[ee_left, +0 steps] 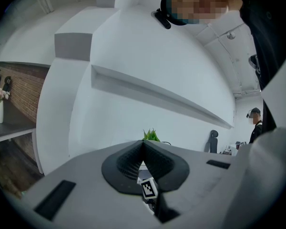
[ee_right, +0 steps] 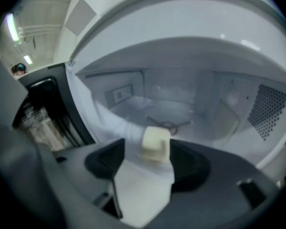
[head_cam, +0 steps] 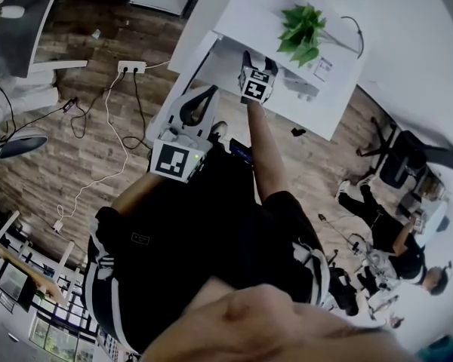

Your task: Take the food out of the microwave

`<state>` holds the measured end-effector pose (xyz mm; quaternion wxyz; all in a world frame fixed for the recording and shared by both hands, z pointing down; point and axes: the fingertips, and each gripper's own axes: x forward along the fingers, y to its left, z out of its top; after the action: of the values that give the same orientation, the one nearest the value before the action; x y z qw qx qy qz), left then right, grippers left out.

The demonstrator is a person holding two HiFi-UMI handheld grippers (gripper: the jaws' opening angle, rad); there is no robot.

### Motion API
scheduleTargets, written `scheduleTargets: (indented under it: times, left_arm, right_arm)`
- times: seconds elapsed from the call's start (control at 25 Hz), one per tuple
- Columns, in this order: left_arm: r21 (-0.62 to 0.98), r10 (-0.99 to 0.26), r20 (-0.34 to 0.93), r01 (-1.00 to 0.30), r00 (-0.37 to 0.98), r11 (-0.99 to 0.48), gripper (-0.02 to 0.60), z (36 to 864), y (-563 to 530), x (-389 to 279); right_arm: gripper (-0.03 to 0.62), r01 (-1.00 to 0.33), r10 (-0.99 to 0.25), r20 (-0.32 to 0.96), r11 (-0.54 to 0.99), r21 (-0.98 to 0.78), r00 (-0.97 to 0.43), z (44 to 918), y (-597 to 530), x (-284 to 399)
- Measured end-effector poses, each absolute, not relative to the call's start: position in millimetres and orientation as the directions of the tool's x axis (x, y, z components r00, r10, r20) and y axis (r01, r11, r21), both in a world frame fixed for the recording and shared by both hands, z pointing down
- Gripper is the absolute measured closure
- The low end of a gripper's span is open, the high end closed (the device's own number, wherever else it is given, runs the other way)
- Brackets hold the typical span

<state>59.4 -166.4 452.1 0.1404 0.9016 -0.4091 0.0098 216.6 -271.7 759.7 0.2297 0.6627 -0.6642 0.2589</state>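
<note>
— Where's the food?
— The pale food cube (ee_right: 155, 143) sits between the right gripper's (ee_right: 150, 151) wide-spread jaws, near their tips, with neither pad pressing it. The open microwave (ee_right: 181, 109) lies just ahead.
— And the left gripper (ee_left: 144, 144)?
— Its jaws are together.

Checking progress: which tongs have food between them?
The right tongs, standing open around a pale food cube before the microwave; the left tongs are shut, empty.

Pale cream food block (ee_right: 155, 143), squarish and upright, sat at the open front of the white microwave (ee_right: 190, 94); door (ee_right: 44, 106) swung left.
</note>
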Motion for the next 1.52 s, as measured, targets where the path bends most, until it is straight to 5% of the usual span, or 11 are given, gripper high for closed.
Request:
scheduleTargets:
  times: [1.52]
  left_arm:
    - [0.265,-0.735,0.175,-0.75,0.655,-0.606,0.551,467,-187,53]
  right_arm:
    - [0.301,-0.998,-0.706,0.708,-0.051,-0.045,0.004,804,-305,233]
